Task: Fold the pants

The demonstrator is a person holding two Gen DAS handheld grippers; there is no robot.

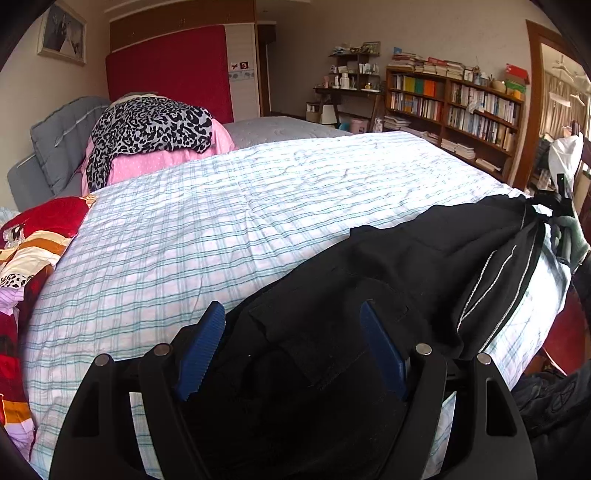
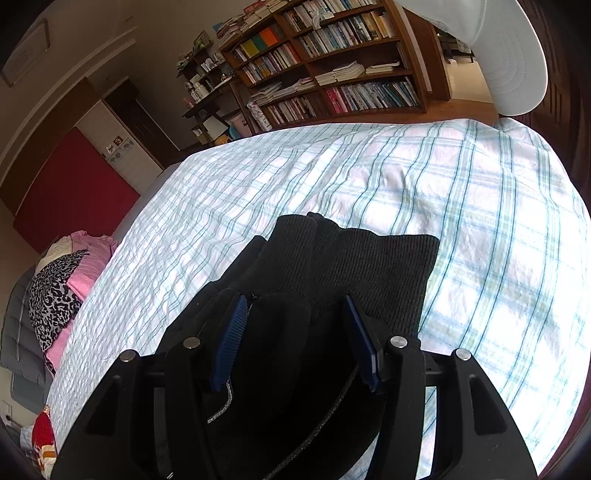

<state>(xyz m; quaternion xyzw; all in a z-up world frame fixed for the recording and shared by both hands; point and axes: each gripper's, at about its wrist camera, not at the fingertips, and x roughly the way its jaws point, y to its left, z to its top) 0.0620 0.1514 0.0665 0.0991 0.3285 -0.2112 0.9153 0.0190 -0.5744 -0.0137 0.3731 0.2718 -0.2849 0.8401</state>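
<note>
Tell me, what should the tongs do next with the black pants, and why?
Probably close both tongs on the cloth. The black pants lie stretched along the plaid blanket; the left tongs straddle one end and the right tongs straddle the ribbed cuffs, apparently not yet pinching.

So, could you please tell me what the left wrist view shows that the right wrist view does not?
Only the left wrist view shows the pants' silver side stripes and the framed picture. Only the right wrist view shows the ribbed cuff and the white cap. Both show the black pants, the plaid bedspread and the bookshelf.
</note>
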